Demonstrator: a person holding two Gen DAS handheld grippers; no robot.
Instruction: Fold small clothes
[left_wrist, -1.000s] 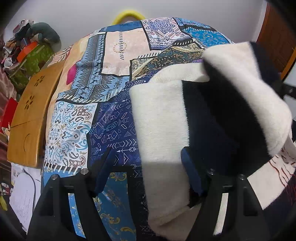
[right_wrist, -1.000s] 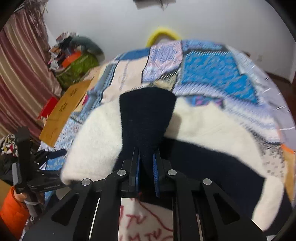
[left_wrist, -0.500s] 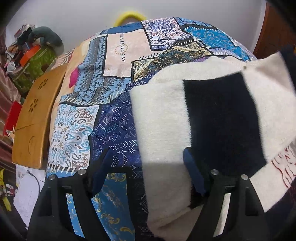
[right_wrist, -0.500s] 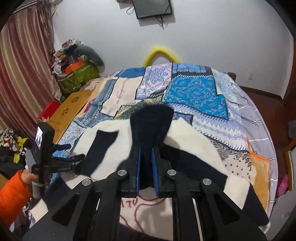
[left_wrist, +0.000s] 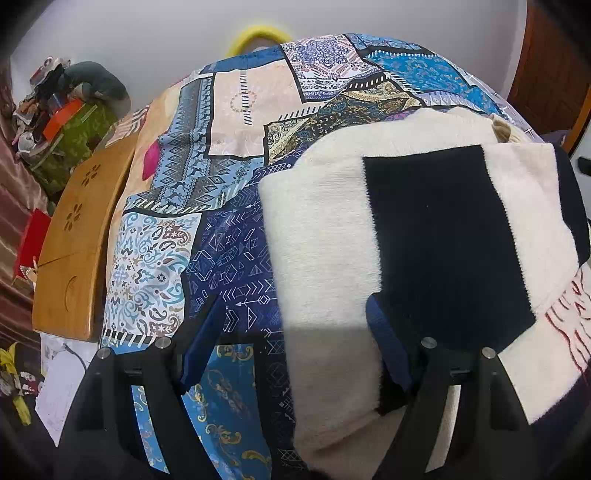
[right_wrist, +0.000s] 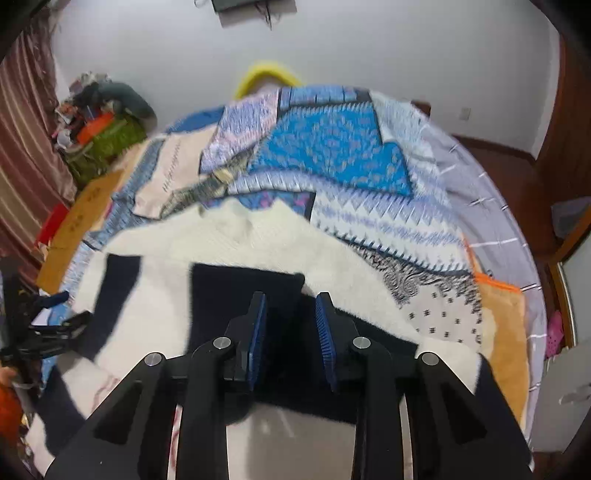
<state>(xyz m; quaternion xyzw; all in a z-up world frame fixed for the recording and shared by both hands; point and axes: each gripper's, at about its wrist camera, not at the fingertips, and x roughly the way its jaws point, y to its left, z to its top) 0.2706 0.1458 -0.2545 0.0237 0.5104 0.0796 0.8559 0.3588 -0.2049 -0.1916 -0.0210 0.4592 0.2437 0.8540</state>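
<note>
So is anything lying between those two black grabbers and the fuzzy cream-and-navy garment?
Nothing visible. The garment lies spread on the bedspread; the left gripper straddles its edge, and the right gripper, jaws just opened, hangs directly over it.
</note>
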